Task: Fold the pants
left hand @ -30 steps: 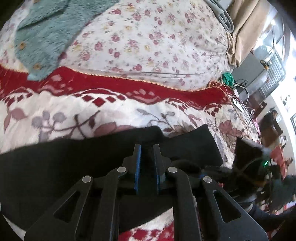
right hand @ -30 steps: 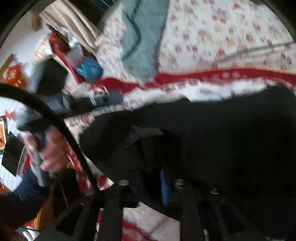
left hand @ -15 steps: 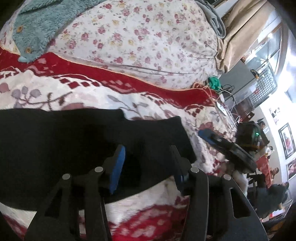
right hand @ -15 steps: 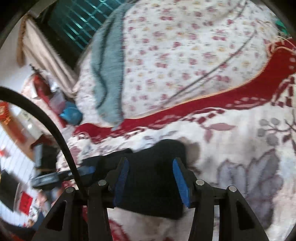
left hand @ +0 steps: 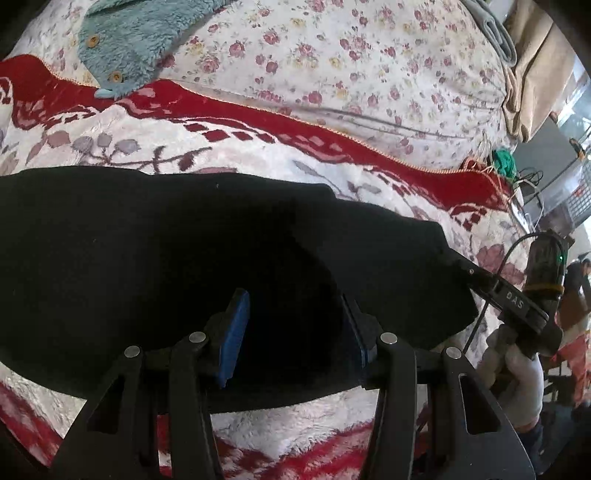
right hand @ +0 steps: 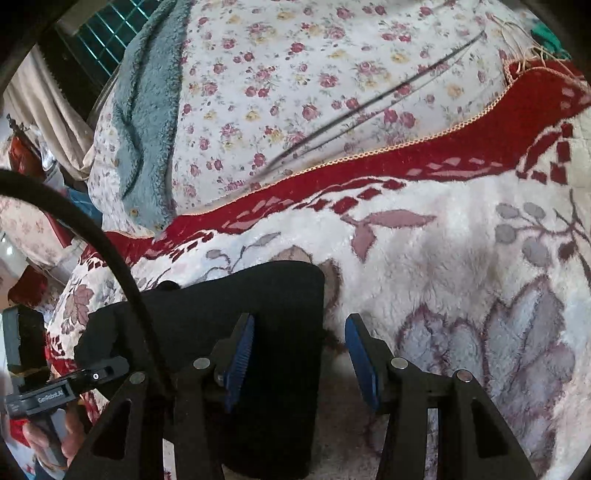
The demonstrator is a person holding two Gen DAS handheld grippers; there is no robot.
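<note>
One pair of black pants [left hand: 184, 258] lies spread flat on the bed, a dark, matte, soft fabric that looks light and limp; it should drape and bunch rather than hold a crease, so it is best pinched at a hem or folded corner, such as the squared end [right hand: 288, 295] seen from the right wrist. Left gripper [left hand: 295, 332] hovers over the cloth, its blue-padded fingers [left hand: 232, 336] parted and pressing on nothing. Right gripper [right hand: 299, 354] is likewise parted and empty, straddling the pants' edge. Both have just been opening, with fabric below but not pinched. Underneath is a plush white blanket [right hand: 443, 240] with red border and grey leaves, then a rose-print quilt [left hand: 332, 55] and a teal fleece garment [left hand: 140, 33] with buttons.
</note>
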